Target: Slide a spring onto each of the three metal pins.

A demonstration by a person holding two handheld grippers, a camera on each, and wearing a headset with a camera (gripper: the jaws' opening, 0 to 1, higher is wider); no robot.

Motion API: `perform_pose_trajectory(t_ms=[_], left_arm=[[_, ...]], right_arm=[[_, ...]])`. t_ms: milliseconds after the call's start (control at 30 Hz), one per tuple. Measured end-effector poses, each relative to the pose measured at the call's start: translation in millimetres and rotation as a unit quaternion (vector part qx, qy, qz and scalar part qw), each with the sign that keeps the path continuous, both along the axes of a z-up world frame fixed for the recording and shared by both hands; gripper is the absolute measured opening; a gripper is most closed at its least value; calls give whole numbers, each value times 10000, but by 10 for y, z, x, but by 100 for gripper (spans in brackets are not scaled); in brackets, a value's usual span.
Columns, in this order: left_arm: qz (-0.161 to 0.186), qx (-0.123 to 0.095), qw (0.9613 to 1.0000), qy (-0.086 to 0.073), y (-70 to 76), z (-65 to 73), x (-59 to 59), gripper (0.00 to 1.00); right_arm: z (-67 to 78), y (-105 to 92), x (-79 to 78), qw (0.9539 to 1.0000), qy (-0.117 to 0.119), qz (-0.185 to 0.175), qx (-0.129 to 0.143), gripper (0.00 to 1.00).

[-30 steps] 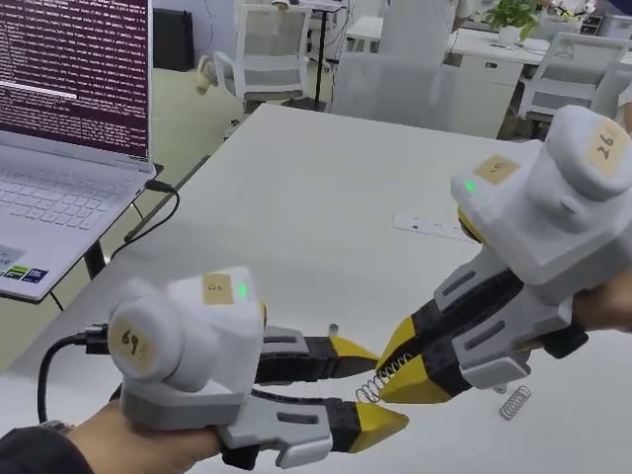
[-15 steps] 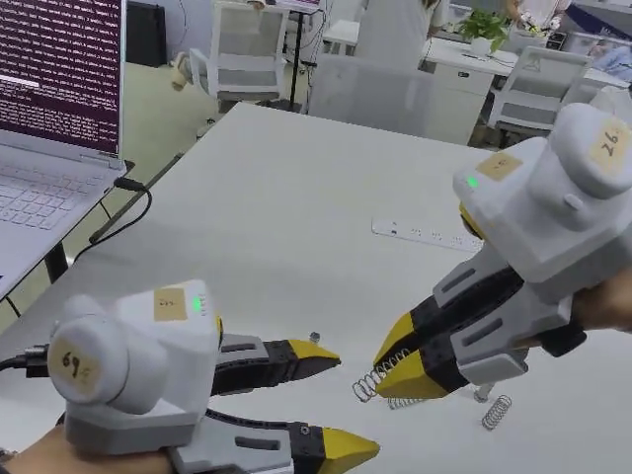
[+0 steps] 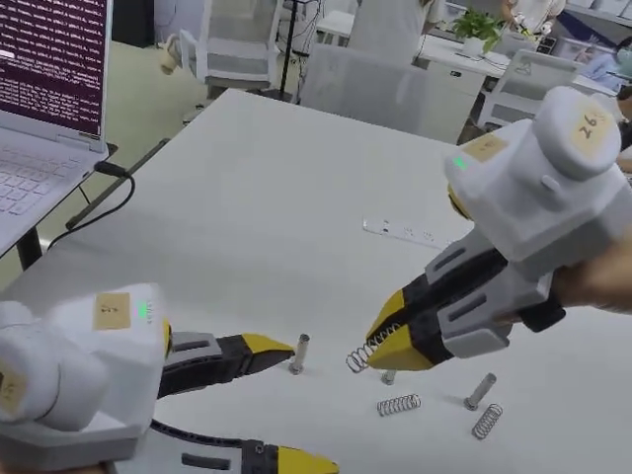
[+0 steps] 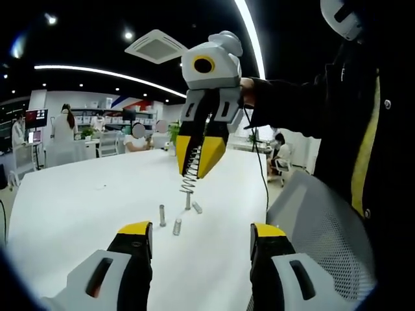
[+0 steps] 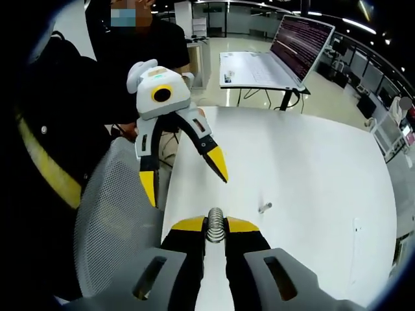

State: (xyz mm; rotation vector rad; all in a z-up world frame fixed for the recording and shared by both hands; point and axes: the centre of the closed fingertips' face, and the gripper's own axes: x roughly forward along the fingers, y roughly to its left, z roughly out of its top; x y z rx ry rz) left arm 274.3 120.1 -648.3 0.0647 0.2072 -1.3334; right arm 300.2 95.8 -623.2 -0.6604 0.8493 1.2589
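Pinches a thin coiled steel spring (image 3: 358, 357) by one end between the pressed-together yellow tips of the right claw (image 3: 383, 348), with the free coils sticking out toward 8 o'clock in the head view. Holds the left claw (image 3: 286, 405) spread wide on nothing, down at 7 o'clock of that spring. Finds three short grey metal pins on the white desk (image 3: 296, 197), all seemingly bare: an upright pin (image 3: 301, 353) just beside the left claw's upper tip, at 9 o'clock of the spring's free end; a second pin (image 3: 388, 376) half tucked beneath the right claw, at 4 o'clock; a third pin (image 3: 480, 390) lying slantwise, farther out at 3 o'clock. Notes one loose spring (image 3: 399, 404) and another loose spring (image 3: 487, 421) flat on the desk near 5 o'clock. Seen along the left claw's jaws, hangs the held spring (image 4: 189, 178) nearly plumb, long axis 12 to 6, with a standing pin (image 4: 188, 201) right at 6 o'clock of its lower end; cannot tell whether touching. Calls, most likely, for lining the coil bore with the pin axis and lowering straight down, with the right claw as the nearer one.
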Motion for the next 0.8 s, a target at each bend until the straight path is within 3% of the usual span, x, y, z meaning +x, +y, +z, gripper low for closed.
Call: perform_pose_trajectory(t_ms=[400, 500, 800], left_arm=[[-169, 24, 9999, 10, -12, -84, -131, 66], [-215, 3, 9998, 28, -26, -85, -159, 68], [-211, 24, 9997, 124, -4, -152, -184, 71]], right_arm=[[-197, 66, 418, 9991, -187, -127, -369, 8], [-282, 74, 561, 9981, -255, -175, -531, 8], [-580, 85, 756, 9958, -220, -208, -869, 8]])
